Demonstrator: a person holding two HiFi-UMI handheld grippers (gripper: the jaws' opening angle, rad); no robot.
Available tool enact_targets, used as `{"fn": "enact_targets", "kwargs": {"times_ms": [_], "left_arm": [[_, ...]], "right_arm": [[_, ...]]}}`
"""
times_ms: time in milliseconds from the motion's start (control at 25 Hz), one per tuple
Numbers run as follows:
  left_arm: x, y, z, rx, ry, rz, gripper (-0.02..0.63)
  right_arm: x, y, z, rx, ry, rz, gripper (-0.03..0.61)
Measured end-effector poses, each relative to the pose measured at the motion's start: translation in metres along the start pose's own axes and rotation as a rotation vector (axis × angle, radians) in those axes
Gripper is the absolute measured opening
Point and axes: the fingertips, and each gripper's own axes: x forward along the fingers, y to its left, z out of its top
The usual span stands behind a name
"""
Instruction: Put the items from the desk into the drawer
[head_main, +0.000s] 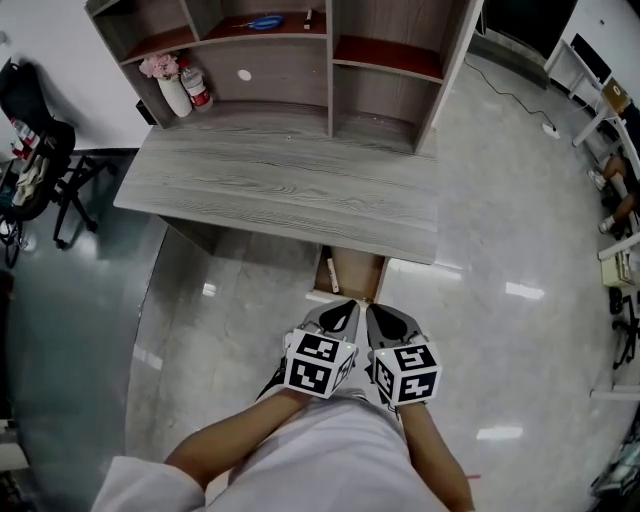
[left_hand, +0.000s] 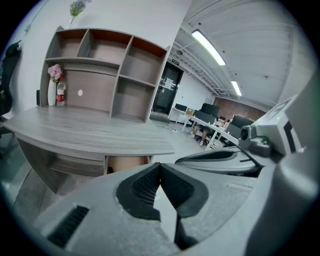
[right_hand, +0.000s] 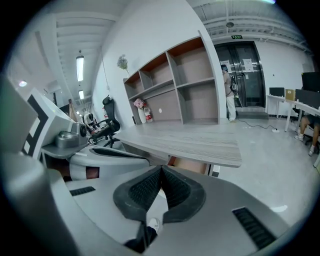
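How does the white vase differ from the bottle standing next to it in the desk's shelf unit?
The vase is plain white; the bottle wears a red label. The vase is the taller of the two and the bottle the shorter, as the left gripper view shows. The vase holds pink flowers; the bottle holds none. Both stand upright, side by side, in the lower left compartment of the shelf unit.

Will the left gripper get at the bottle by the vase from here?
Probably not yet: the left gripper is shut, held near the body, with the desk between it and the bottle. Nothing blocks the way.
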Motion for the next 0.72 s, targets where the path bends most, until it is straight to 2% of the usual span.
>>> {"fn": "enact_targets", "kwargs": {"times_ms": [720], "left_arm": [[-0.008,-0.015,-0.016,0.025,0.033,0.005,0.003]], "right_arm": [[-0.017,0.004,-0.008,0.002,-0.017,0.004,0.002]]}}
